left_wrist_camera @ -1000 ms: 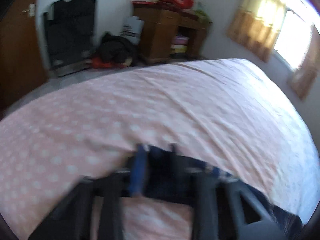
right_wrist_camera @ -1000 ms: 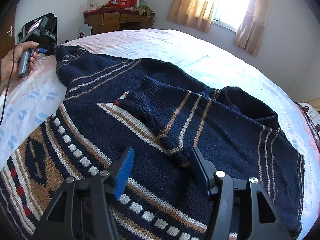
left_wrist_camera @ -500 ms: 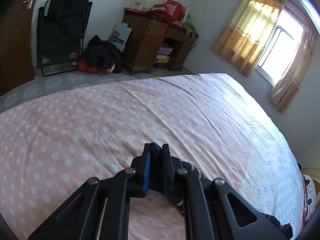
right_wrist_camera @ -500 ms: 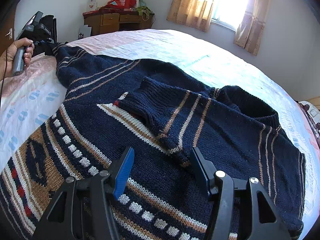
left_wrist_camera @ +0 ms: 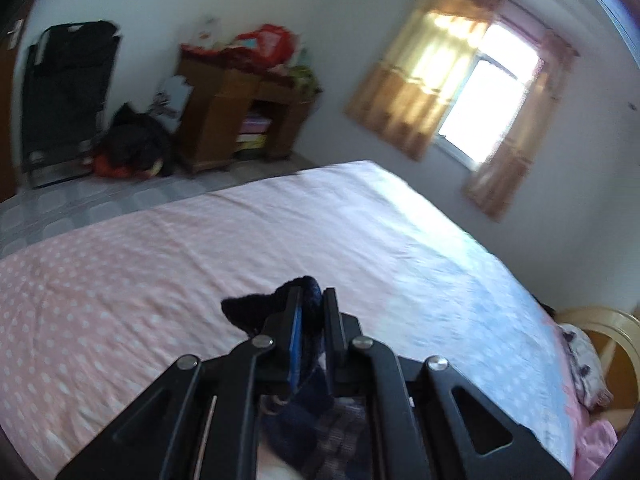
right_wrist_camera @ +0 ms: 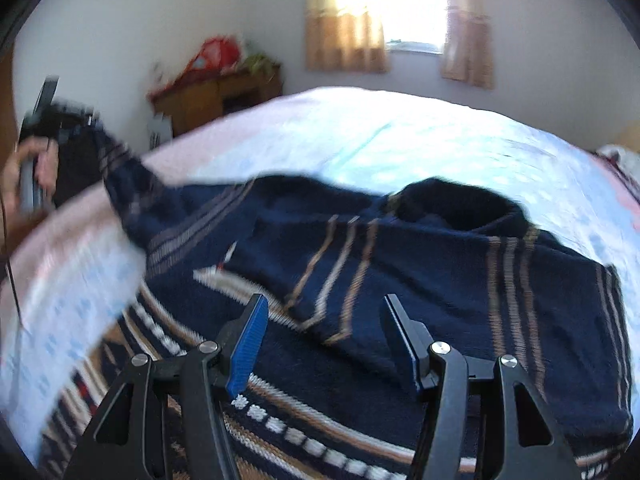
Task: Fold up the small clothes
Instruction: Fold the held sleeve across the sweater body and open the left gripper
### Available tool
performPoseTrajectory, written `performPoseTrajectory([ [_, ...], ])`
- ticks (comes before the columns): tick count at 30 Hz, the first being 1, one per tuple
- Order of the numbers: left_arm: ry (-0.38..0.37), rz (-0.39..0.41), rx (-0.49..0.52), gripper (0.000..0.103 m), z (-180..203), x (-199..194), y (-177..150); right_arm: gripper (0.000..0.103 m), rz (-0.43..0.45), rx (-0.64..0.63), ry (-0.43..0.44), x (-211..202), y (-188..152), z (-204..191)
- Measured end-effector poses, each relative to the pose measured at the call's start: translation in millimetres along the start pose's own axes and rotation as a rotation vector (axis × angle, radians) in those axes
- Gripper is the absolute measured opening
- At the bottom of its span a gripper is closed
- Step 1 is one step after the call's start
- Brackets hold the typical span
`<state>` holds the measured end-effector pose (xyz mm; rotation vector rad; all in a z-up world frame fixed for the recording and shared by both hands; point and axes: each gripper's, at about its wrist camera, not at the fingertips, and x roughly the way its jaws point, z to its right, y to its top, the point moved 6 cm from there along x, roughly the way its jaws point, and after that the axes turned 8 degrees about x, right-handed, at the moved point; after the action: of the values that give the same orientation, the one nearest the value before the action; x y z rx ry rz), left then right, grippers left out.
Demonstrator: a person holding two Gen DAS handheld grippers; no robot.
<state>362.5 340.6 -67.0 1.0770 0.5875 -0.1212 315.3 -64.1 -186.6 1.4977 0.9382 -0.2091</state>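
A navy knitted sweater (right_wrist_camera: 420,280) with tan and white stripes lies spread on the bed, one sleeve folded across its chest. My left gripper (left_wrist_camera: 311,300) is shut on the cuff of the other sleeve (left_wrist_camera: 272,308) and holds it above the pink sheet. That sleeve (right_wrist_camera: 128,184) stretches up to the left gripper (right_wrist_camera: 60,128) at the far left of the right wrist view. My right gripper (right_wrist_camera: 324,312) is open and empty, hovering just above the folded sleeve on the sweater's body.
The bed (left_wrist_camera: 200,256) has a pink and pale blue polka-dot sheet. A wooden desk (left_wrist_camera: 240,120) with clutter, a black folding chair (left_wrist_camera: 64,96) and a curtained window (left_wrist_camera: 480,100) stand beyond it. A pillow (left_wrist_camera: 580,364) lies at the right edge.
My left gripper has closed on the sleeve cuff and lifted it up off the bed, pulling the sleeve taut. My right gripper has tilted upward and stays open over the sweater.
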Motion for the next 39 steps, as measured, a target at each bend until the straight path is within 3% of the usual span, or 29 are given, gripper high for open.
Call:
performPoseTrajectory([
  [9, -0.307, -0.011, 0.063, 0.009, 154, -50, -31, 0.059, 0.083, 0.094, 0.002, -68, 7, 45],
  [13, -0.45, -0.044, 0.135, 0.009, 244, -67, -67, 0.059, 0.1, 0.145, -0.012, -92, -6, 68],
  [16, -0.512, -0.084, 0.21, 0.01, 300, -66, -104, 0.059, 0.098, 0.176, -0.027, -107, -19, 86],
  [17, -0.542, -0.122, 0.232, 0.013, 319, -63, -124, 0.059, 0.093, 0.185, -0.034, -111, -24, 91],
  [19, -0.553, -0.199, 0.288, 0.027, 346, -57, -158, 0.059, 0.073, 0.194, -0.049, -115, -34, 101],
  [20, -0.56, -0.238, 0.327, 0.039, 356, -55, -174, 0.059, 0.064, 0.198, -0.056, -117, -39, 106],
  [21, -0.573, -0.245, 0.359, 0.043, 359, -54, -182, 0.059, 0.054, 0.203, -0.064, -118, -44, 111],
  [22, -0.565, -0.23, 0.394, 0.044, 360, -56, -188, 0.059, 0.045, 0.21, -0.073, -119, -49, 117],
  [25, -0.472, -0.168, 0.504, 0.065, 336, -58, -194, 0.061, 0.019, 0.236, -0.092, -121, -62, 134],
  [27, -0.346, -0.128, 0.553, 0.078, 309, -55, -196, 0.062, 0.005, 0.261, -0.087, -121, -66, 142],
  [31, 0.04, -0.074, 0.668, 0.078, 223, -26, -190, 0.063, -0.032, 0.274, -0.049, -112, -63, 141],
  [33, 0.17, -0.119, 0.638, 0.078, 170, -10, -186, 0.063, -0.054, 0.273, -0.011, -106, -55, 134],
  [37, 0.183, -0.213, 0.457, 0.078, 102, 7, -186, 0.063, -0.092, 0.325, 0.058, -84, -28, 125],
  [39, 0.159, -0.236, 0.393, 0.085, 83, 10, -190, 0.063, -0.11, 0.337, 0.048, -63, -13, 122],
])
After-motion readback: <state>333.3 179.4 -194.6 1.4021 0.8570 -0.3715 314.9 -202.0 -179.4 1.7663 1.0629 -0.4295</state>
